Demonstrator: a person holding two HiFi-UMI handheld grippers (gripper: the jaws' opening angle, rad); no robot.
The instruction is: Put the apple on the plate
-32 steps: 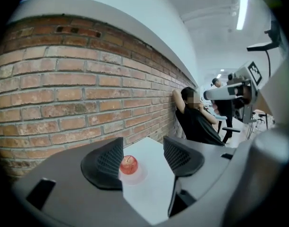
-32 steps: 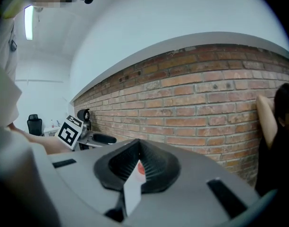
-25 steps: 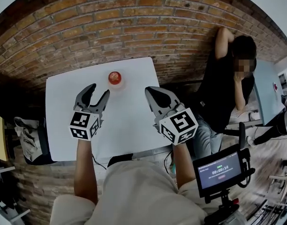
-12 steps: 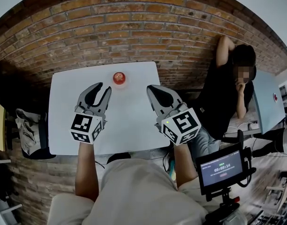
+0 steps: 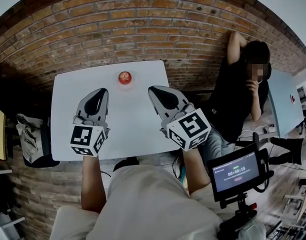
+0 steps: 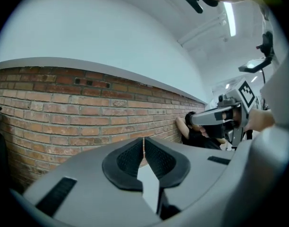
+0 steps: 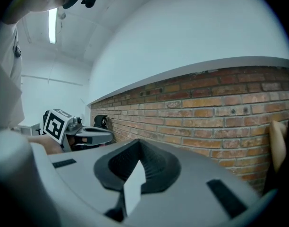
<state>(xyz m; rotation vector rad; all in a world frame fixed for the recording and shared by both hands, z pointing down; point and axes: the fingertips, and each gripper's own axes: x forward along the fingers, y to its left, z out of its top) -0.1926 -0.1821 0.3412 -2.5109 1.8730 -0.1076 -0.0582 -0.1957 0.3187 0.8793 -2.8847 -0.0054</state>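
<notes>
A red apple point(image 5: 124, 77) rests on a small white plate point(image 5: 130, 82) near the far edge of the white table point(image 5: 68, 129). My left gripper point(image 5: 98, 91) hovers above the table, nearer me and left of the apple; its jaws have just been closing and now stand shut with nothing between them. My right gripper point(image 5: 155, 91) is shut and empty too, nearer me and right of the apple. In the left gripper view my left gripper point(image 6: 143, 139) points level at the brick wall point(image 6: 64, 117); the right gripper view shows the same past my right gripper point(image 7: 138, 141). Apple and plate appear in neither.
A brick wall point(image 5: 143, 29) runs just behind the table. A seated person point(image 5: 243, 84) leans on it at the right. A bag point(image 5: 30, 139) lies left of the table. A monitor point(image 5: 236, 173) on a stand sits at my lower right.
The left gripper's jaws went from wide open to shut, empty. Both grippers rose and drew back a little from the apple, which stays on the plate.
</notes>
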